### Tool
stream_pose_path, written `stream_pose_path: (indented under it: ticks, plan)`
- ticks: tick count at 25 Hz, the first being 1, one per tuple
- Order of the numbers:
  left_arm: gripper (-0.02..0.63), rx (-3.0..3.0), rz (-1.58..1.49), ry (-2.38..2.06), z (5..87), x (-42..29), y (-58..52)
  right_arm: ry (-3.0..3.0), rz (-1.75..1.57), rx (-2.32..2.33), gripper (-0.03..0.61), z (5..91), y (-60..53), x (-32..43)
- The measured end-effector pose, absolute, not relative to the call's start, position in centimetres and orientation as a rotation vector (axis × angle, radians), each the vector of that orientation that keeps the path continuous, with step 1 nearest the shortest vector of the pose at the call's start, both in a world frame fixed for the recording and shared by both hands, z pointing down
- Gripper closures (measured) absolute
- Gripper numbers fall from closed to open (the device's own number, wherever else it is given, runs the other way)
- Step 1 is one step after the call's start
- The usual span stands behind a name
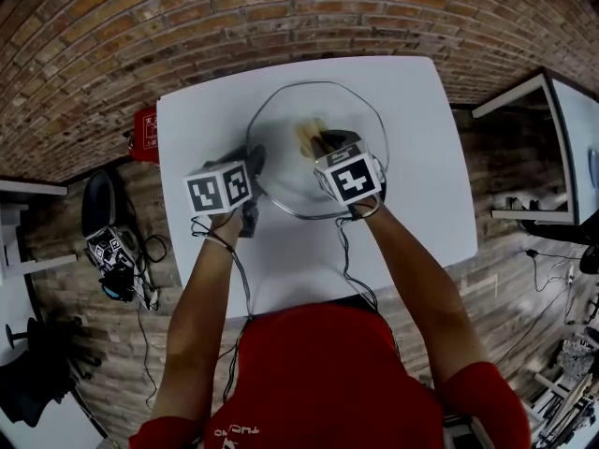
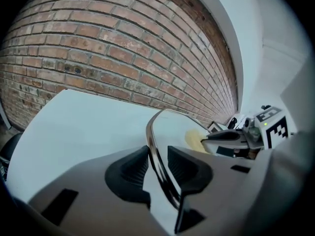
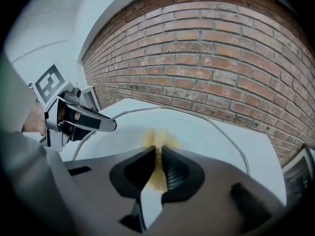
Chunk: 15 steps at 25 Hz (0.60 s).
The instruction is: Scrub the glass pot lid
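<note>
A round glass pot lid (image 1: pixel 285 162) with a metal rim lies on the white table (image 1: pixel 416 110). My left gripper (image 1: pixel 255 155) is at the lid's left edge. In the left gripper view the rim (image 2: pixel 153 146) runs between the two pads, and the left gripper (image 2: pixel 156 163) is shut on it. My right gripper (image 1: pixel 325 144) is over the middle of the glass, shut on a thin yellow sponge (image 1: pixel 307 133). The sponge (image 3: pixel 158 137) sticks out beyond the pads of the right gripper (image 3: pixel 158 163) and rests on the lid (image 3: pixel 211 132).
A brick wall runs along the table's far side. A red object (image 1: pixel 144 134) sits by the table's left edge, with a black seat (image 1: pixel 98 202) and a marker-cube device (image 1: pixel 110 249) on the floor. A white shelf unit (image 1: pixel 562 148) stands to the right.
</note>
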State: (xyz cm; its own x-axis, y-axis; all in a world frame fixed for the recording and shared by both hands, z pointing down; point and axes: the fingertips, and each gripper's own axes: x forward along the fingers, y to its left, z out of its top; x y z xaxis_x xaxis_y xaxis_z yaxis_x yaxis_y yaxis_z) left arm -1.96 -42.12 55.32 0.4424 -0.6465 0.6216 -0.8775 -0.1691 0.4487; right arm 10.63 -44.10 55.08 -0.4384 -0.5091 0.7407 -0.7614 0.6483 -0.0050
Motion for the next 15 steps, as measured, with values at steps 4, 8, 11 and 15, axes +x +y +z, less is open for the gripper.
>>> stream_pose_path:
  ticks: [4, 8, 11, 15]
  plan:
    - [0.488, 1.896, 0.359, -1.279, 55.2, -2.0, -42.0, -2.154, 0.467, 1.0, 0.526, 53.9, -44.2, 10.1]
    - [0.489, 1.885, 0.36, -1.274, 55.3, -2.1, -41.8, -2.202, 0.459, 1.033, 0.526, 52.2, -46.0, 8.0]
    - [0.489, 1.884, 0.365, -1.268, 55.2, -2.0, -41.6, -2.217, 0.45, 1.053, 0.527, 51.4, -47.9, 6.1]
    - [0.489, 1.885, 0.372, -1.262, 55.2, -2.1, -41.6, -2.218, 0.435, 1.044, 0.526, 52.0, -49.6, 3.8]
